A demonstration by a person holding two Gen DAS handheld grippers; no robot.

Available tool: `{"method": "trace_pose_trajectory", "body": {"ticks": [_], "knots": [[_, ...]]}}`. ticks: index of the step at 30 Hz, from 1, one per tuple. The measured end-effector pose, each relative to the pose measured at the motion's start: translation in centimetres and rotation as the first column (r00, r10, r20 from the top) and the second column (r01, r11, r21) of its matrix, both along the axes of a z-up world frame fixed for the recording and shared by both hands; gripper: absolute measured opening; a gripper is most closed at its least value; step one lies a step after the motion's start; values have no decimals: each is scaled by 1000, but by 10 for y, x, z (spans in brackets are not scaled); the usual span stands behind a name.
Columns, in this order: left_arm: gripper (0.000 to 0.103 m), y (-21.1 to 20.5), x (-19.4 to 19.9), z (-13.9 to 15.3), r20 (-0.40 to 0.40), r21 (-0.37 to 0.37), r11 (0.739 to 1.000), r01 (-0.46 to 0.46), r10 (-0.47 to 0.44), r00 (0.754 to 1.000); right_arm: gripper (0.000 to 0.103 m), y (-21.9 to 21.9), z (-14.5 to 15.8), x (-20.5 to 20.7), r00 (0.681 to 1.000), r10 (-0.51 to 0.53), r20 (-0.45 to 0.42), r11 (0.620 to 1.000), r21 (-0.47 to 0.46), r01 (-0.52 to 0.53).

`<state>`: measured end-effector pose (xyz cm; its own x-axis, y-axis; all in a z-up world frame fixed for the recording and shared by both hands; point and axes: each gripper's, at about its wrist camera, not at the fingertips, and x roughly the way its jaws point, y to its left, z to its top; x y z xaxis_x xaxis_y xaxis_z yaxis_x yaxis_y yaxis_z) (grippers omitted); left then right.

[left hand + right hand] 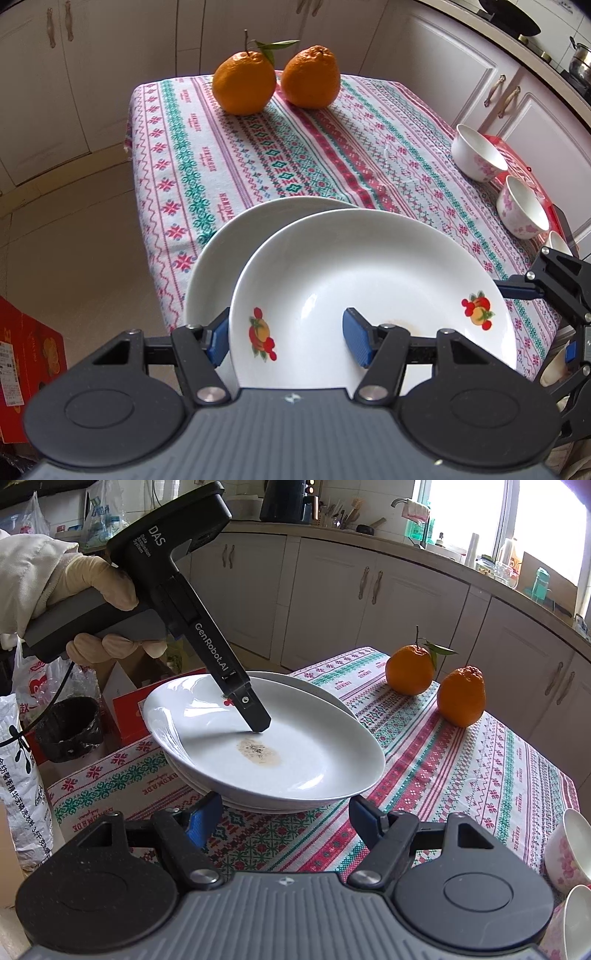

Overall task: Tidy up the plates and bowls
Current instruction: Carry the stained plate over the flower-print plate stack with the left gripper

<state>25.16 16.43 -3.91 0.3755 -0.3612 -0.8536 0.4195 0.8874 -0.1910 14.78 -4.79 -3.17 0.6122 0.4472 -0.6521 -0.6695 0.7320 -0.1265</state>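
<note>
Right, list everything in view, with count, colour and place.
top plate: one, white with fruit prints, tilted over the stack, near table edge
lower plates: at least one, white, under it
bowls: three showing, white with pink flowers, table's right side in the left wrist view
oranges: two, orange, far end
tablecloth: one, white, pink and green pattern, covering the table
cabinets: cream, behind
left gripper: one, black, blue pads, gripping the top plate's wall
right gripper: one, same colours, open, before the plates
gloved hand: one, cream, holding the left gripper
</note>
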Motion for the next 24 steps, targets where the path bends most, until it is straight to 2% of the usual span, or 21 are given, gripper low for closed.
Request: {"method": "trace_pose_trajectory", "body": {"ticks": [16, 24], "knots": [[61, 12, -8, 7, 8, -3, 999, -37, 37, 999, 80, 4, -3, 2, 1000, 9, -17, 1000, 7, -9], [61, 16, -9, 12, 19, -7, 999, -53, 53, 998, 81, 7, -2, -2, 999, 32, 16, 999, 12, -32]]}}
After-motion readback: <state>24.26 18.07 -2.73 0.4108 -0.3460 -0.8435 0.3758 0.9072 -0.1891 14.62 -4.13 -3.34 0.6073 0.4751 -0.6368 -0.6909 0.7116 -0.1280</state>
